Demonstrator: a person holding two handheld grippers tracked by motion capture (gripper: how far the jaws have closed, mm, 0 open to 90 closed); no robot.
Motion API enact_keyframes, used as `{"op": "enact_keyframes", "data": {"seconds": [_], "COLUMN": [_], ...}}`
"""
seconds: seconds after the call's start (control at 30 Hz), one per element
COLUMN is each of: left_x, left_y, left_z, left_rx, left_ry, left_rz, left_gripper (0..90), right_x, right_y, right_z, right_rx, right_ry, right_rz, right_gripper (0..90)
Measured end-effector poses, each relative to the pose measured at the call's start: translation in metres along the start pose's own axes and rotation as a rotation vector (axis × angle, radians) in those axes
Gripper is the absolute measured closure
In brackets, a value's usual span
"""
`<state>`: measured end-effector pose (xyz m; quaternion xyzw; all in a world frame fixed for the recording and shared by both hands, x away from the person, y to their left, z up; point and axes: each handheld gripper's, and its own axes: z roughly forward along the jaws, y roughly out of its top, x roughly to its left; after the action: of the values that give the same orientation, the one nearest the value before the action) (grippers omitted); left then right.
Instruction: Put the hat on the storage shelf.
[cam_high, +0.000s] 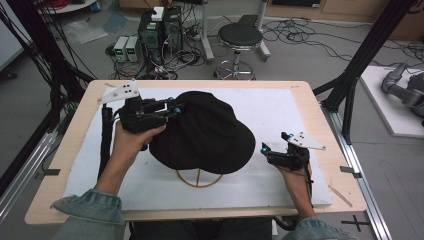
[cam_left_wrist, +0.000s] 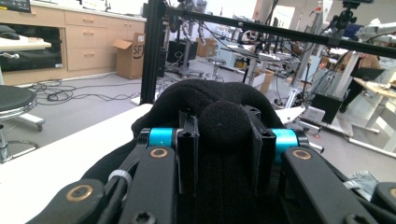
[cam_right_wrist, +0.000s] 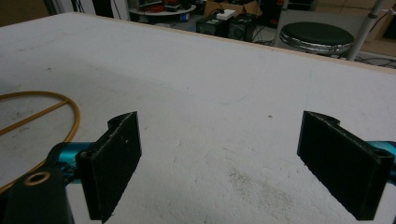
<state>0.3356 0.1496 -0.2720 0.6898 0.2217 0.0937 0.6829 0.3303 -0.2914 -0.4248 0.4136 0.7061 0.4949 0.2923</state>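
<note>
A black brimmed hat (cam_high: 202, 132) lies in the middle of the white mat, over most of a yellow-brown ring stand (cam_high: 199, 178) whose front arc pokes out below the brim. My left gripper (cam_high: 175, 107) is at the hat's upper left edge, shut on a fold of the black fabric (cam_left_wrist: 224, 123) pinched between its jaws. My right gripper (cam_high: 274, 145) is to the right of the brim, apart from it. It stands open just above the mat, nothing between its pads (cam_right_wrist: 114, 163). The ring stand (cam_right_wrist: 42, 109) curves at the left of the right gripper view.
The white mat (cam_high: 280, 107) covers a wooden tabletop (cam_high: 320, 115). A black stool (cam_high: 240, 37) and electronics boxes (cam_high: 160, 27) with cables stand on the floor beyond the far edge. Black frame posts (cam_high: 350, 95) rise at both sides of the table.
</note>
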Motion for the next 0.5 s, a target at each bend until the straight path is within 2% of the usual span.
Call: {"op": "enact_keyframes", "data": {"seconds": [0.23,0.4,0.5], "left_x": [-0.0012,0.0012,0.0008], "left_y": [-0.0028,-0.0055,-0.008], "left_z": [0.0039,0.0059,0.0068], "left_rx": [0.037,0.054,0.063], "left_ry": [-0.011,-0.025,-0.017], "left_rz": [0.022,0.003,0.026], "left_gripper": [67.9,62.9,57.3], "right_x": [0.0006,0.0007,0.0002], "right_y": [-0.0002,-0.0002,-0.0002], "right_z": [0.0003,0.0006,0.0007], "right_rx": [0.004,0.003,0.001], "right_ry": [0.004,0.004,0.003], "right_rz": [0.004,0.001,-0.002], "right_gripper": [13.4,13.4,13.4]}}
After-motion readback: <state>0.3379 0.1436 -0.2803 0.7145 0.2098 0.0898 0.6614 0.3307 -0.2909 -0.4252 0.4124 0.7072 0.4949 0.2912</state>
